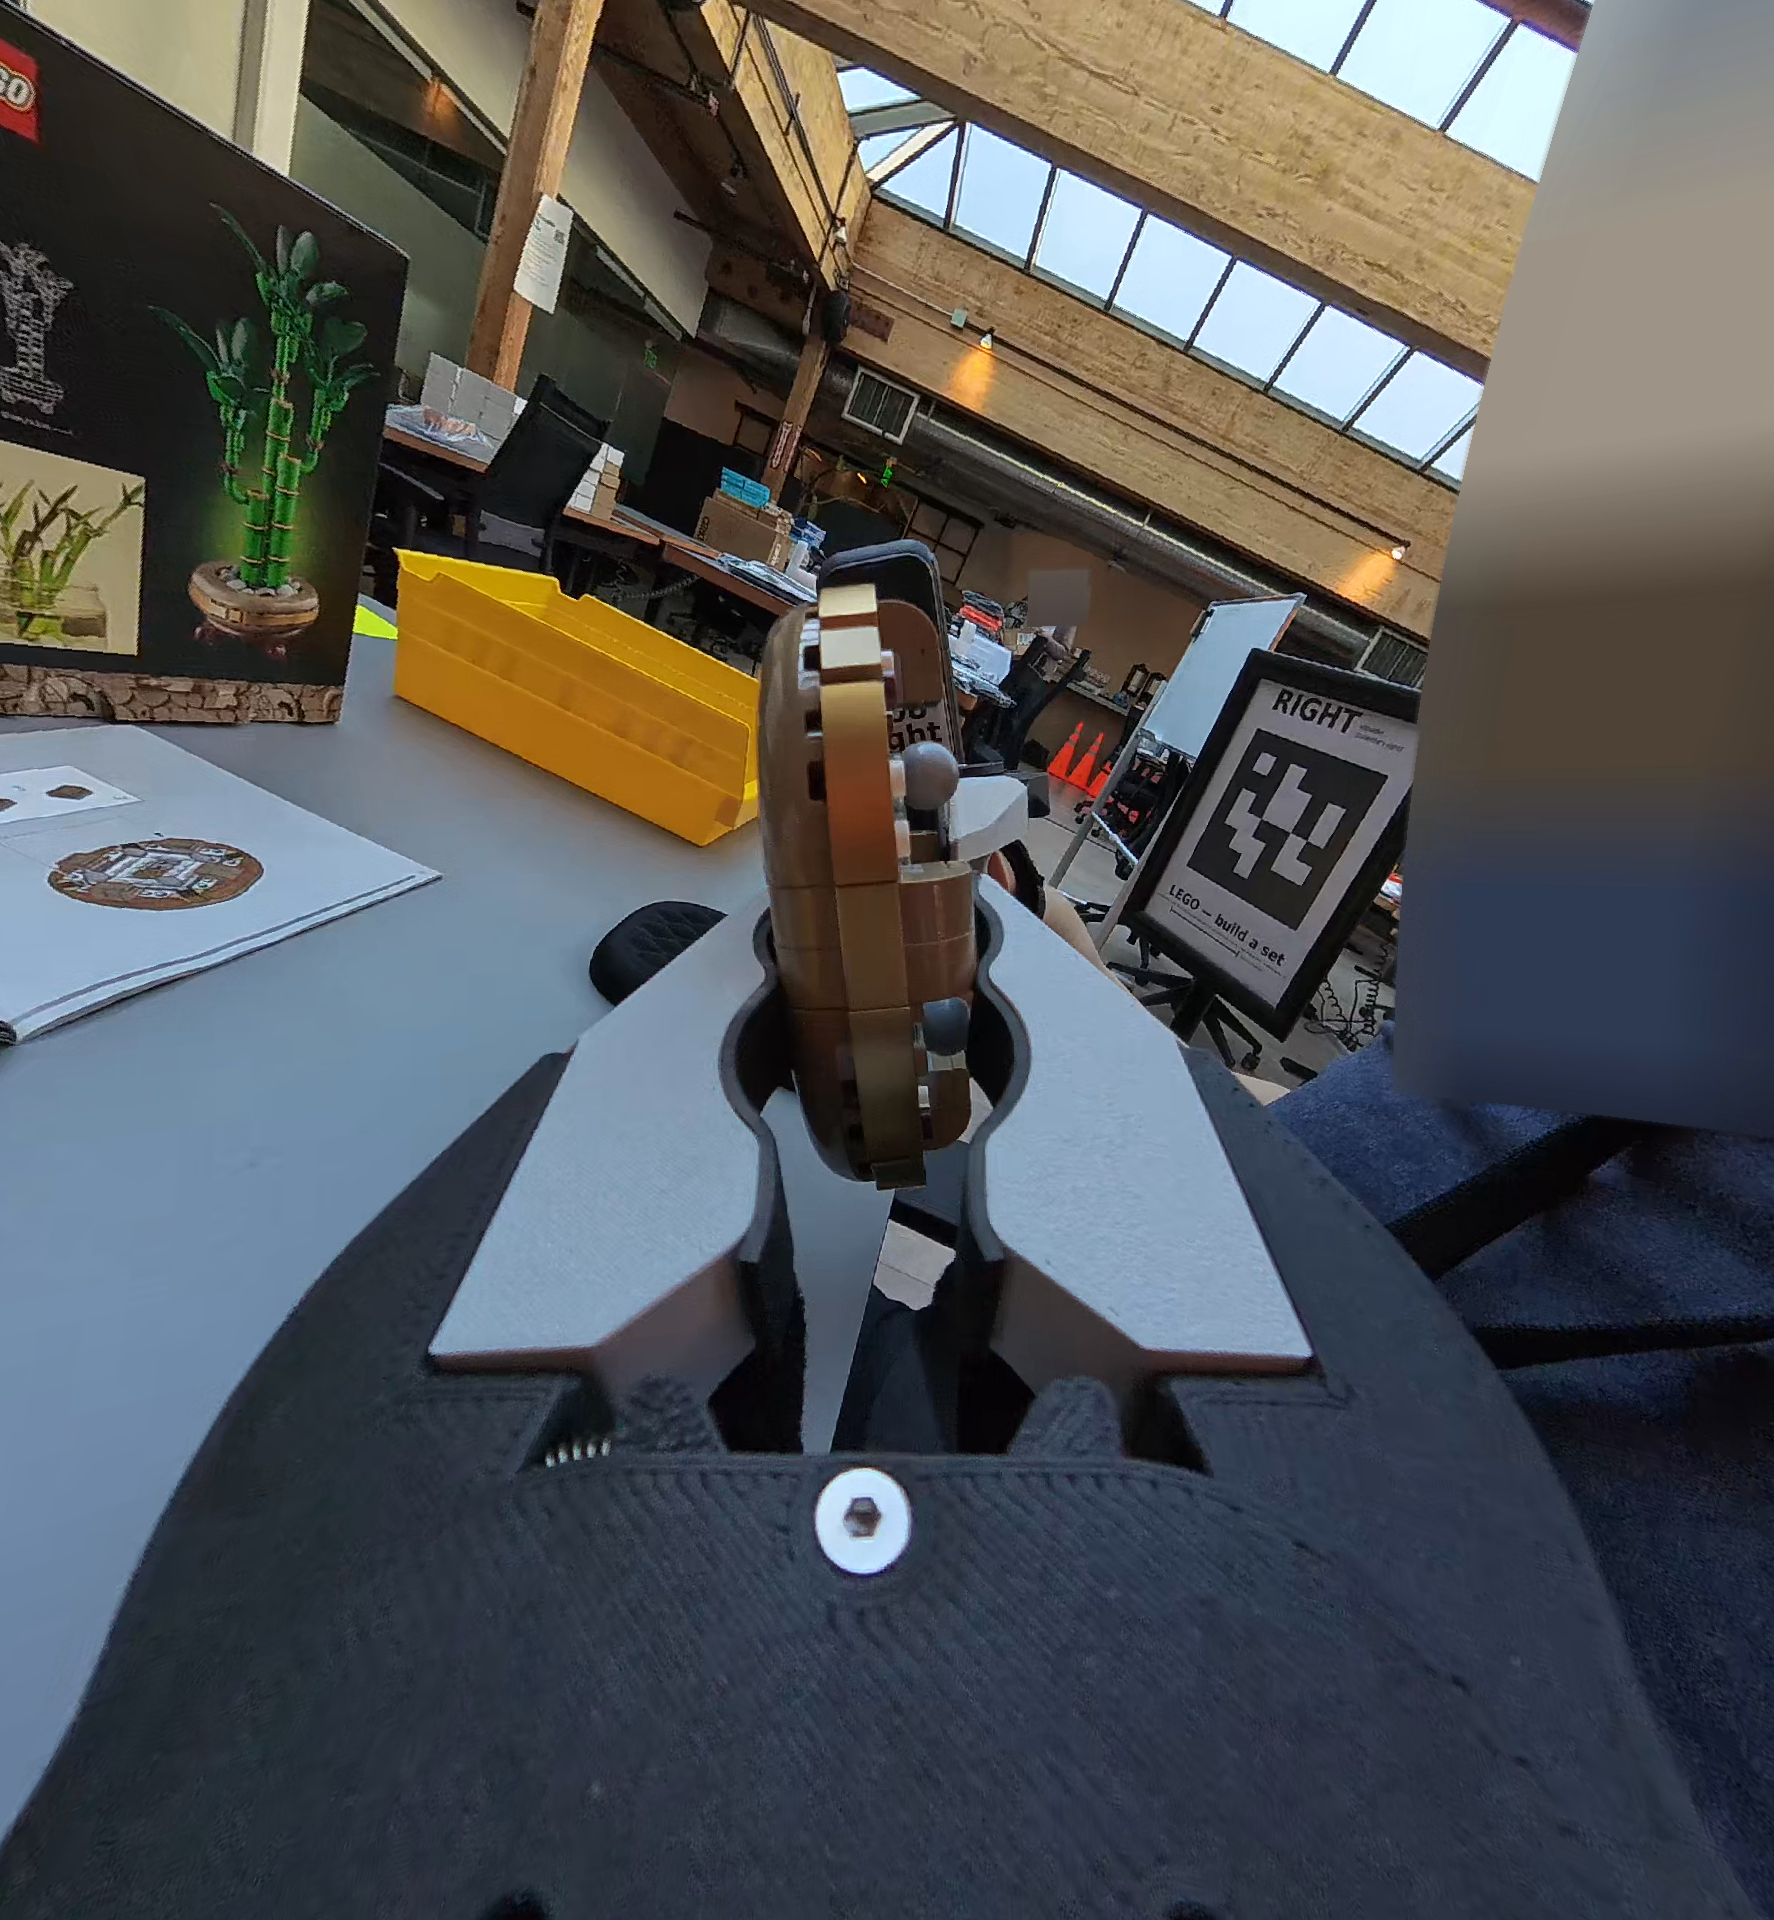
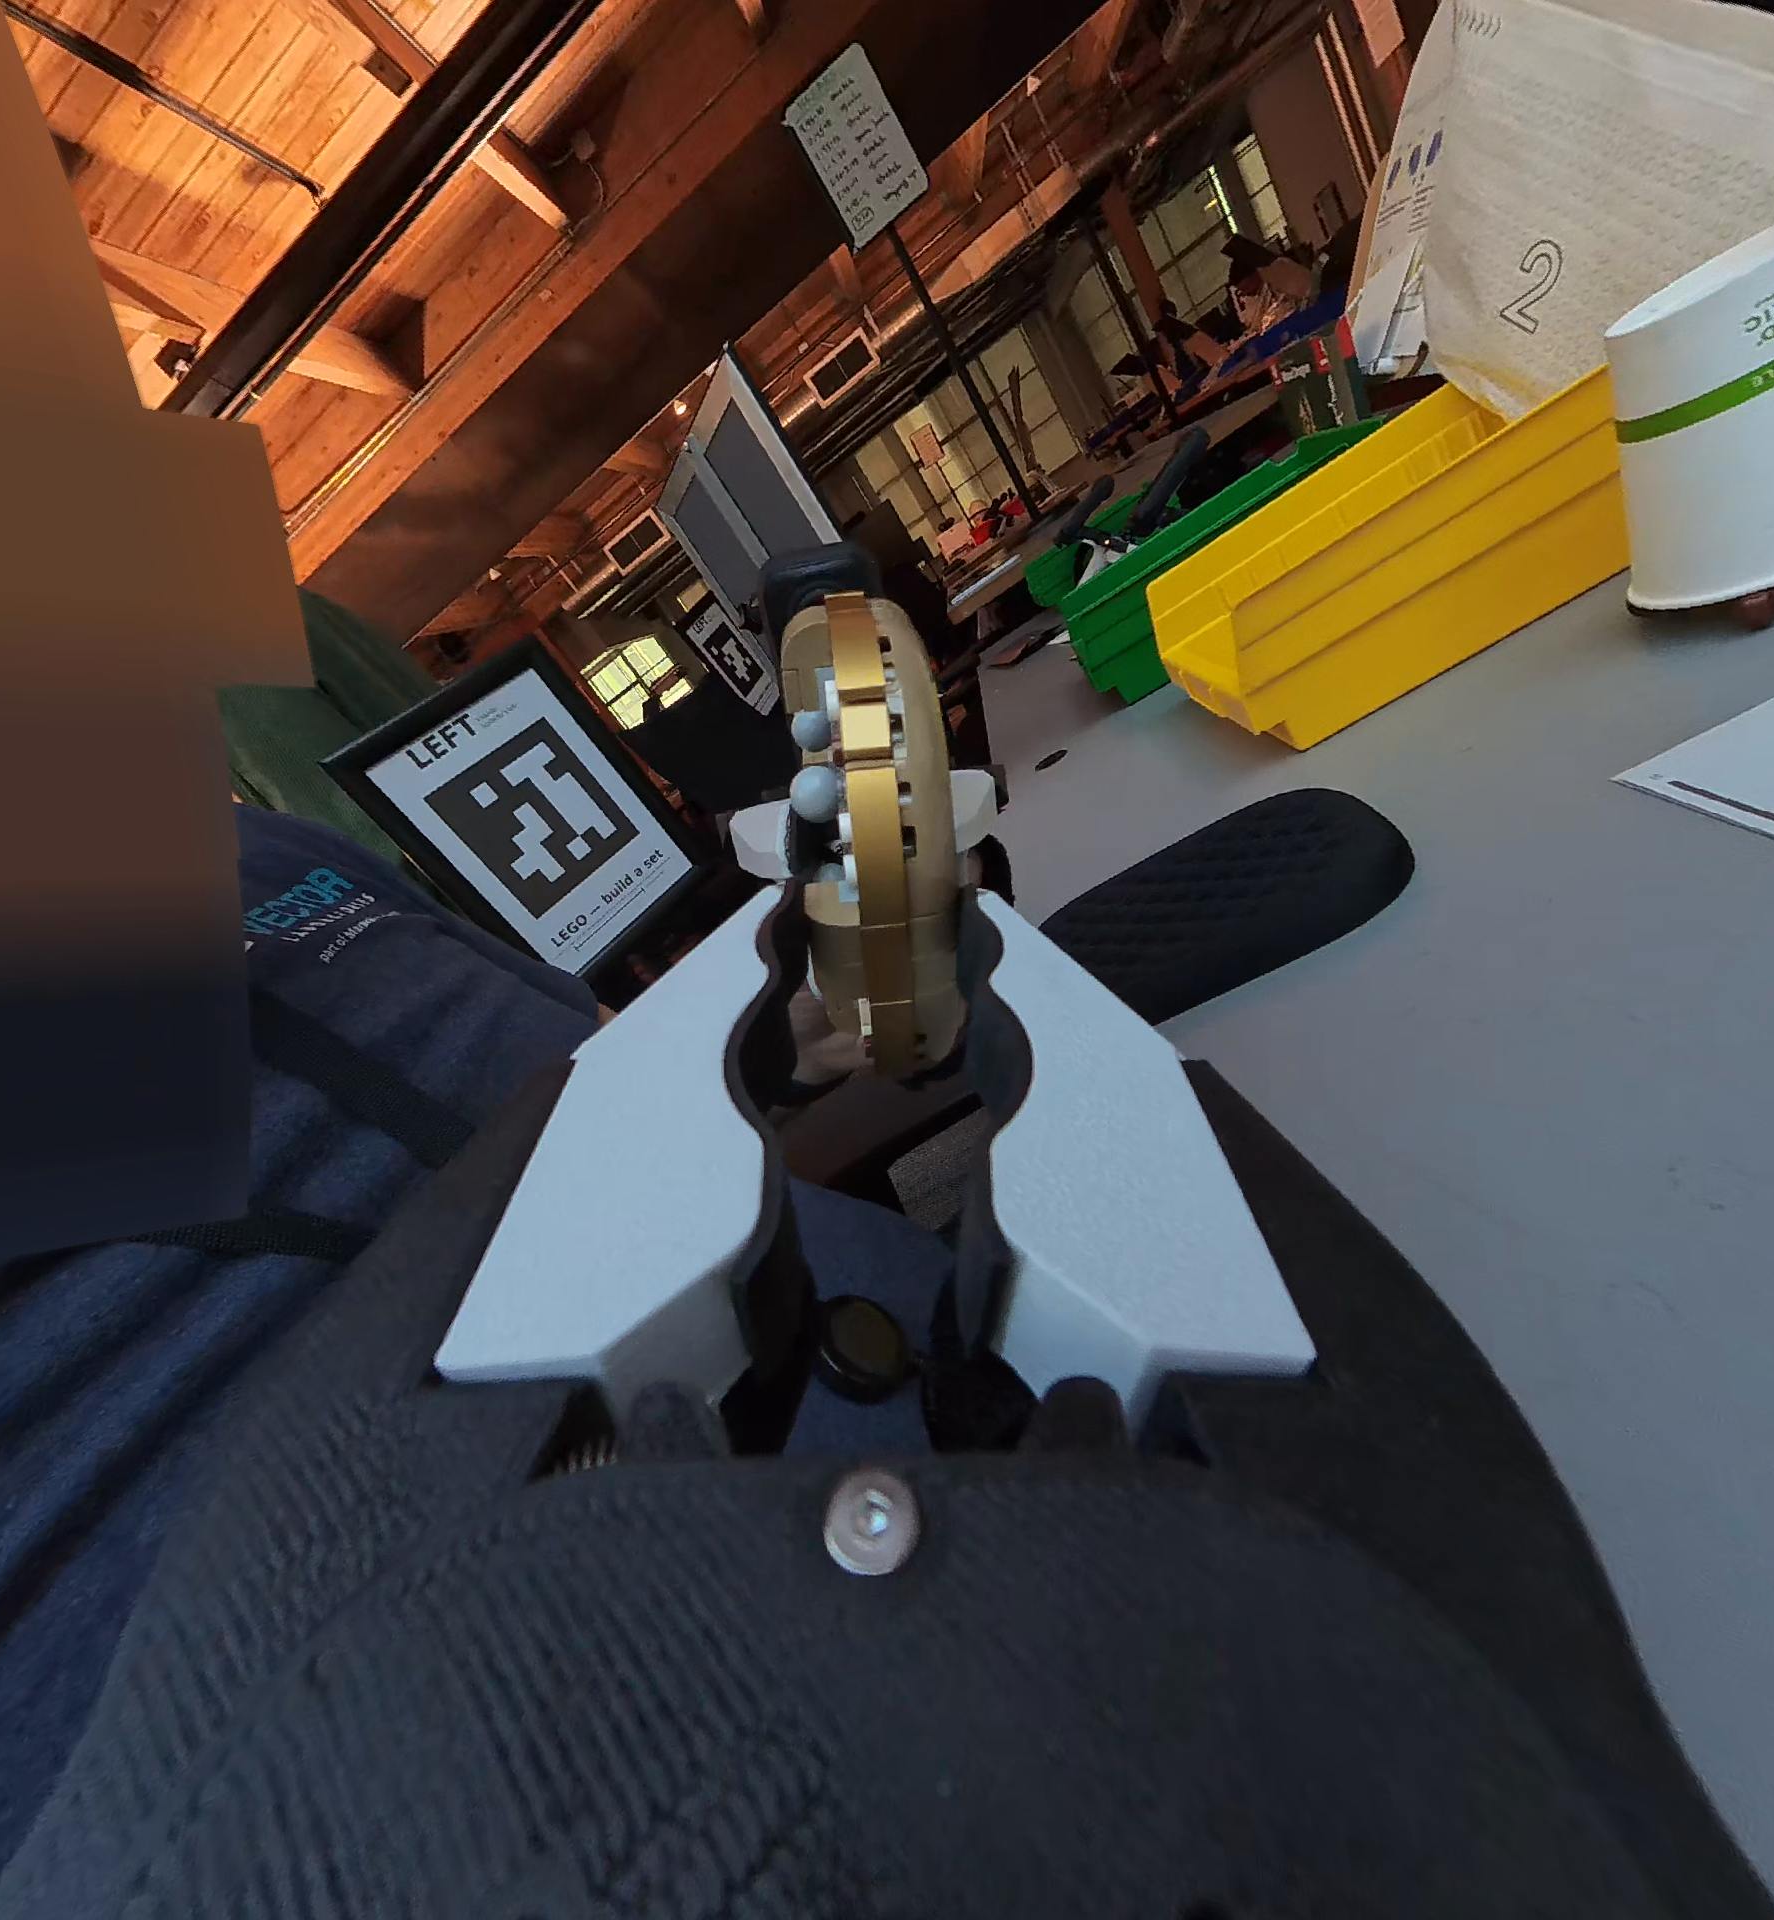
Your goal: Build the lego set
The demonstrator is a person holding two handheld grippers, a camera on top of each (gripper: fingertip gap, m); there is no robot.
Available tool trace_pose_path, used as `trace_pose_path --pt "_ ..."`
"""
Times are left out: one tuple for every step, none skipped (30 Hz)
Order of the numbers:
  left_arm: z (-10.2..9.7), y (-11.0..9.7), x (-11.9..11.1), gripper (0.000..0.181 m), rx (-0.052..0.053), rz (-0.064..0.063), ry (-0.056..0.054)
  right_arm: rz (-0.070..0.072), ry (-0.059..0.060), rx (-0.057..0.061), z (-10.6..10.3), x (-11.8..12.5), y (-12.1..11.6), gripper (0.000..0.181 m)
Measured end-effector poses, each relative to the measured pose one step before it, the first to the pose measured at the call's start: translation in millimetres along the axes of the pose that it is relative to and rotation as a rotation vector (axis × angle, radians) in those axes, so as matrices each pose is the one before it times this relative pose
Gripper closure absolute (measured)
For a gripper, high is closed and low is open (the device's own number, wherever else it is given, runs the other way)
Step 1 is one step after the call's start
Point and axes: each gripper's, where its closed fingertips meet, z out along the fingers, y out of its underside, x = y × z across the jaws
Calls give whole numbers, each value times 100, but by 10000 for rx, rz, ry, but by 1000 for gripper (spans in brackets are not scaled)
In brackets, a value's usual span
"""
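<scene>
A round brown and gold lego pot base point(image 1: 862, 883) with small grey ball pieces on one face is held edge-on in the air above the grey table point(image 1: 239, 1195). My left gripper point(image 1: 878, 935) is shut on its lower part. The right gripper's white fingertips point(image 1: 997, 810) grip the same base from the far side. In the right wrist view my right gripper point(image 2: 878, 935) is shut on the pot base point(image 2: 883, 821), and the left gripper's white fingertips point(image 2: 758, 842) show behind it.
The lego box point(image 1: 135, 416), a yellow bin point(image 1: 571, 696) and an open instruction booklet point(image 1: 135, 883) are on the table. Yellow point(image 2: 1382, 603) and green point(image 2: 1174, 561) bins, an upturned white cup point(image 2: 1735, 436), a black pad point(image 2: 1226, 894) and a framed sign point(image 2: 530, 821) are nearby.
</scene>
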Motion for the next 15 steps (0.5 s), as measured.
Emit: trace_pose_path --pt "21 -31 10 153 10 14 -7 -28 -4 14 -12 -11 -19 154" --pt "-5 18 -3 153 -23 5 -9 7 -7 -44 -20 2 40 154" --pt "13 36 -5 153 -26 0 -12 -22 12 -53 -7 10 57 154" --pt "-9 37 -17 153 -7 -17 -12 2 14 -45 -7 9 48 154" --pt "-5 35 -14 153 9 -47 -7 12 10 -43 -11 27 36 154" --pt "-3 19 -43 153 24 -46 -20 4 0 20 0 49 -41 154" --pt "2 -55 -53 153 63 -48 -20 24 -46 77 27 59 -85 154" --pt "-2 -94 -67 153 57 -67 -21 81 -67 94 34 82 -76 154" --pt "23 -65 -62 153 28 -97 -5 133 -28 132 6 152 -100 154" --pt "14 -86 -69 153 45 -137 -8 136 -92 159 -3 11 -102 154" --pt "27 -63 -39 153 60 -175 25 158 -102 128 -12 -33 -75 154" --pt "40 8 -55 153 35 -190 37 129 -57 116 -11 2 -59 153" --pt "48 116 -99 153 -6 -156 -5 72 52 73 10 138 17 151" --pt "68 141 -114 153 -10 -66 -35 52 96 4 8 183 97 150" --pt "66 143 -98 153 5 -32 -51 62 92 -39 26 191 165 149"
